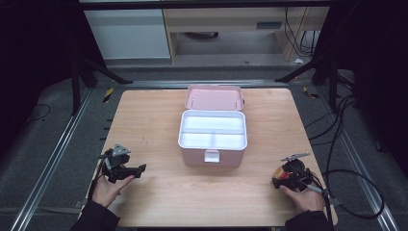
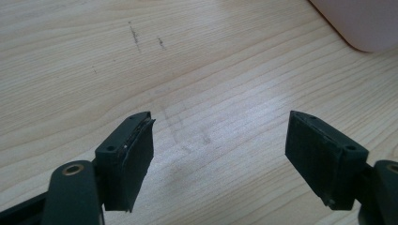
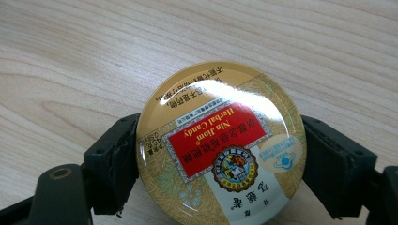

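- Gold-lidded round tin [image 3: 220,145] sits clamped in our right gripper [image 1: 287,177], near the table's [image 1: 159,192] right front.
- Our left gripper [image 2: 220,154] gapes wide, empty.
- Next, we judge: carry the tin to the open pink box [image 1: 212,132].

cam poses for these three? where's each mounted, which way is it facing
High view: above the person's side, looking forward and down on the table and open pink box; both hands and grippers enter from below.
Left gripper view: along open left gripper, onto wood.
Right gripper view: along right gripper clamping candy tin.
Shared: tabletop; the left gripper view also shows the box's corner.
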Available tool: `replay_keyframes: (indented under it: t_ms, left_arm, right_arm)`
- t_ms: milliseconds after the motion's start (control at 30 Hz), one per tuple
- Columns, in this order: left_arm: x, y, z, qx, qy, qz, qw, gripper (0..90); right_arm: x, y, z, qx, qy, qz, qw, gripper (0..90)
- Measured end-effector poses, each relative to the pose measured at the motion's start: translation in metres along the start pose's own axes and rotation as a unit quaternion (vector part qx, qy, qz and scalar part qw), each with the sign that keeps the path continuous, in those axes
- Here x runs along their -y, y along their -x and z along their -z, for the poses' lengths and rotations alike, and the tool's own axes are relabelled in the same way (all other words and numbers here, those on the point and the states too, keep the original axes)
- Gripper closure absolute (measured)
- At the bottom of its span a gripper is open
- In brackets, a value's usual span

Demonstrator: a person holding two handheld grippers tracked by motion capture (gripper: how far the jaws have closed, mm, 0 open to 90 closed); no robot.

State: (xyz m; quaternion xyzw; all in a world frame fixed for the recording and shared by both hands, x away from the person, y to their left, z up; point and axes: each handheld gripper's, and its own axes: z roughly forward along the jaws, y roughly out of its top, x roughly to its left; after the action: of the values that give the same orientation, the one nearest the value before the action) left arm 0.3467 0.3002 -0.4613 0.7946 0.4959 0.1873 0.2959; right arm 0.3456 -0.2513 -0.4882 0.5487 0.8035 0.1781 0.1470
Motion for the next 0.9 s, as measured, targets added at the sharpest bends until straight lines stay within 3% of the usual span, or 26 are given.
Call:
replay_keyframes:
  t_ms: [267,367,400,467,500,533,567,600,633,667,700,733,767,833,900]
  left_arm:
    - [-0.002,0.000,0.001,0.000,0.003,0.001,1.0000,24.0]
    - [-0.006,-0.001,0.004,0.001,0.007,0.001,1.0000,24.0]
    - [-0.013,-0.001,0.007,0.002,0.013,0.002,0.9999,24.1]
    - [-0.016,0.000,0.009,0.005,0.016,0.001,0.9999,24.9]
    - [-0.021,0.001,0.011,0.007,0.020,0.000,0.9998,24.9]
    - [-0.027,0.004,0.013,0.010,0.026,-0.003,0.9996,25.0]
    - [-0.036,0.008,0.015,0.018,0.033,-0.007,0.9993,25.8]
    - [-0.036,0.008,0.015,0.018,0.033,-0.007,0.9993,25.8]
    - [-0.043,0.011,0.017,0.021,0.040,-0.008,0.9989,25.8]
    - [-0.056,0.017,0.019,0.034,0.057,-0.014,0.9977,26.7]
    - [-0.056,0.017,0.019,0.034,0.057,-0.014,0.9977,26.9]
    - [-0.071,0.024,0.020,0.041,0.069,-0.018,0.9966,27.0]
    - [-0.071,0.024,0.020,0.041,0.069,-0.018,0.9966,27.7]
    - [-0.088,0.032,0.019,0.055,0.081,-0.024,0.9949,28.6]
    - [-0.095,0.036,0.018,0.064,0.085,-0.029,0.9939,28.8]
  right_arm:
    - [0.001,-0.001,0.002,0.005,0.018,0.004,0.9998,16.3]
    - [-0.002,0.000,0.008,0.009,0.041,-0.001,0.9991,14.0]
    - [-0.006,-0.001,0.014,0.011,0.065,-0.002,0.9978,14.9]
    - [-0.011,-0.002,0.018,0.007,0.086,0.005,0.9962,16.3]
    - [-0.011,-0.002,0.018,0.007,0.086,0.005,0.9962,16.3]
    - [-0.014,-0.004,0.021,0.009,0.101,0.006,0.9948,17.2]
    - [-0.021,-0.009,0.028,0.016,0.134,0.022,0.9906,19.0]
    - [-0.021,-0.009,0.028,0.016,0.134,0.022,0.9906,19.0]
    - [-0.025,-0.011,0.032,0.019,0.154,0.024,0.9876,20.5]
    - [-0.033,-0.016,0.039,0.002,0.186,0.025,0.9823,22.9]
    - [-0.038,-0.019,0.042,-0.007,0.199,0.024,0.9797,23.3]
    - [-0.043,-0.022,0.044,-0.013,0.207,0.027,0.9778,23.8]
    - [-0.043,-0.022,0.044,-0.013,0.207,0.027,0.9778,23.8]
    - [-0.059,-0.029,0.049,-0.023,0.227,0.033,0.9732,24.9]
    - [-0.062,-0.031,0.050,-0.026,0.232,0.035,0.9718,25.5]
